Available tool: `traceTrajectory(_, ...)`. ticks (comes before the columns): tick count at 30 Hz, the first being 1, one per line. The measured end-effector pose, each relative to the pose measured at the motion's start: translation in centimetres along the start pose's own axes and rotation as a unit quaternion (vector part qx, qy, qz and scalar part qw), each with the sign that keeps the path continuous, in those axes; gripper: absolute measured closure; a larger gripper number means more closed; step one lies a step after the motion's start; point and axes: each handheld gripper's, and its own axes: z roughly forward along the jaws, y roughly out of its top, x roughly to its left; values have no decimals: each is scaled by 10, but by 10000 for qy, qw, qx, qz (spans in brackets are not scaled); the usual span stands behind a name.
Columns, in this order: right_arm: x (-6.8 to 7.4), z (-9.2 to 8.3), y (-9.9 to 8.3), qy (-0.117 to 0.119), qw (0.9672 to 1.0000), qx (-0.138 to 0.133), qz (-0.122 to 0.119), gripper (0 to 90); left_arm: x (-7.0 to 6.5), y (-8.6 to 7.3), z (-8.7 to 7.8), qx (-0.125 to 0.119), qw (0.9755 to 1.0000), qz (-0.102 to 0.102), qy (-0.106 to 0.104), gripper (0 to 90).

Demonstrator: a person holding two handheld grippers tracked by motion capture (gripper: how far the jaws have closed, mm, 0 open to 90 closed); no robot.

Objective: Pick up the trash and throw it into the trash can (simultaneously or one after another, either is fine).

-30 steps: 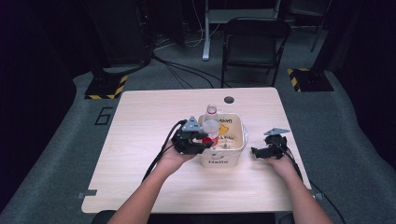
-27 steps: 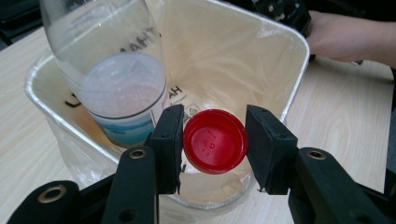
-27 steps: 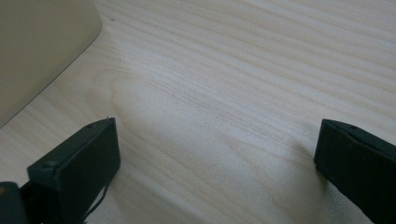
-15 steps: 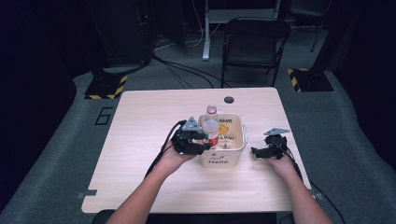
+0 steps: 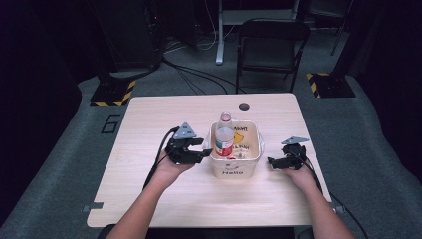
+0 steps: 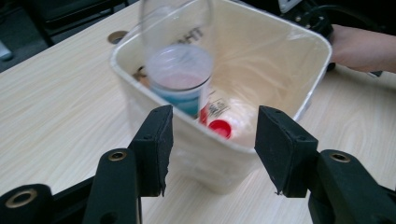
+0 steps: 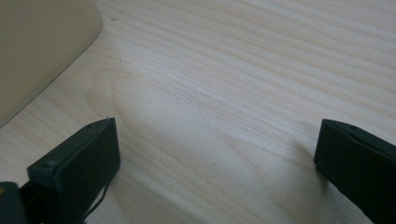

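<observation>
- High view: I am seeing the left gripper sitting on the desk, just beside the left wall of the cream bin, with its jaws pointing at that wall and standing apart.
- The bin is standing near the middle of the desk, with "Hello" printed on its front face.
- A clear plastic bottle with a red-and-blue label is standing inside the bin against its left side, neck sticking up above the rim.
- The right gripper is resting on the desk to the right of the bin, apart from it. A folding chair is standing on the floor beyond the desk.
- Left gripper view: the gripper's jaws are spread with nothing between them, framing the bin's near wall. The bottle is leaning inside the bin, blurred. A small red cap is lying on the bin's floor. The person's other hand is showing past the far rim.
- Right gripper view: the jaws are spread wide over bare wood grain, holding nothing. A corner of the bin is showing at upper left.
</observation>
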Motion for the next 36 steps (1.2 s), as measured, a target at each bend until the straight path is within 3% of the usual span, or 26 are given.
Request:
traceTrajectory(7, 0, 0, 0, 3, 10000, -1, 3, 0, 25, -30, -25, -51, 9989, -291, 354, 453)
traceTrajectory(11, 0, 0, 0, 2, 10000, -2, 1, 0, 39, -48, -33, -69, 9972, -520, 533, 440)
traceTrajectory(13, 0, 0, 0, 2, 10000, -2, 0, 0, 43, -55, -34, -204, 9957, -682, 598, 428)
traceTrajectory(16, 0, 0, 0, -2, 10000, -1, 5, 0, 45, -65, -30, -275, 9944, -819, 614, 416)
traceTrajectory(24, 0, 0, 0, 0, 10000, -1, 8, 0, 42, -88, -7, -68, 9945, -916, 495, 435)
traceTrajectory(36, 0, 0, 0, -1, 10000, -3, 4, 0, 38, -111, 12, 243, 9945, -887, 510, 432)
